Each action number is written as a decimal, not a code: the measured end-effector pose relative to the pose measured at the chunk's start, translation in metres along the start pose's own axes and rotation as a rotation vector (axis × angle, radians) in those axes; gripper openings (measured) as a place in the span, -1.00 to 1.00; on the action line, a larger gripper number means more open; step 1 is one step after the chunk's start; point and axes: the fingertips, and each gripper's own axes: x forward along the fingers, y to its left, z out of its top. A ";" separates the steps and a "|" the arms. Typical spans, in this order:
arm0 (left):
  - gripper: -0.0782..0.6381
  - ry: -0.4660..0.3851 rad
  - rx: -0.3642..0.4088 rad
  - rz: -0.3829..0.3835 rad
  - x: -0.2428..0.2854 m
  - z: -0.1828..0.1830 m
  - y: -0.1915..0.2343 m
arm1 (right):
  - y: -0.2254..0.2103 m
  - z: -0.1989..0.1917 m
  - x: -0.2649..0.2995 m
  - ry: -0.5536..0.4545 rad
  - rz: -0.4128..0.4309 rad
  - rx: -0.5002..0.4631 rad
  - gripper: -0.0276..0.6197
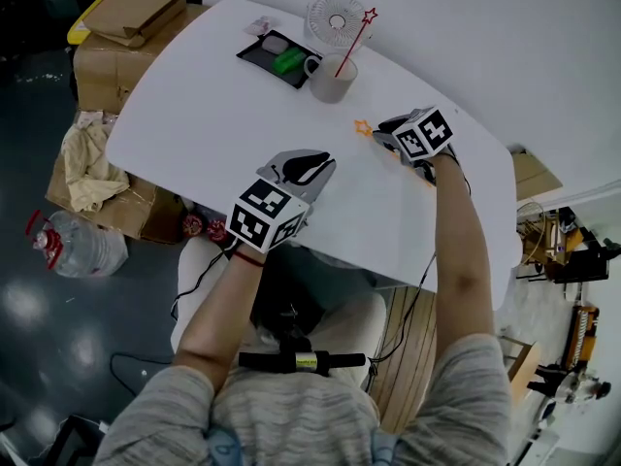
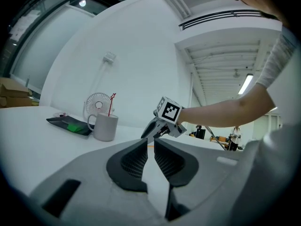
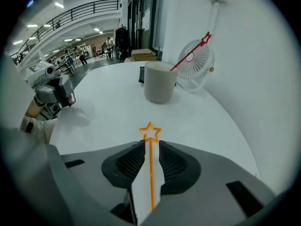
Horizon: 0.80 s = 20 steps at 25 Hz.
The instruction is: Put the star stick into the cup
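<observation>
Slippage is the main risk: the right gripper (image 3: 150, 149) has its jaws apart, straddling the orange star stick (image 3: 151, 173), which lies flat on the worktop (image 3: 108, 107) short of the cup (image 3: 160, 81). Closing on so thin a rod could pinch it off-centre or skid it away. The red star stick (image 3: 190, 55) already in the cup could get knocked on insertion. Left gripper (image 2: 149, 147) is empty, jaws slightly apart. No readable writing, only square markers on the gripper cubes.
</observation>
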 end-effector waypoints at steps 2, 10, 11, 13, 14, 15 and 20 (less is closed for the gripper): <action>-0.63 0.002 0.001 0.002 -0.001 0.000 0.000 | -0.001 -0.008 0.002 0.042 0.002 -0.003 -0.64; -0.63 0.015 0.008 0.001 -0.002 -0.001 -0.001 | 0.001 -0.021 0.013 0.153 0.102 0.062 -0.68; -0.63 0.016 0.009 0.000 -0.002 -0.001 -0.001 | 0.002 -0.021 0.014 0.164 0.111 0.063 -0.68; -0.63 0.018 0.010 -0.001 -0.002 -0.001 -0.002 | 0.003 -0.021 0.014 0.186 0.114 0.050 -0.69; -0.63 0.018 0.011 -0.002 -0.002 -0.001 -0.002 | 0.004 -0.020 0.015 0.196 0.110 0.038 -0.71; -0.63 0.020 0.013 -0.002 -0.001 -0.001 -0.002 | 0.005 -0.020 0.015 0.203 0.105 0.024 -0.74; -0.63 0.029 0.017 -0.001 0.000 0.000 -0.002 | 0.009 -0.019 0.014 0.198 0.077 0.000 -0.85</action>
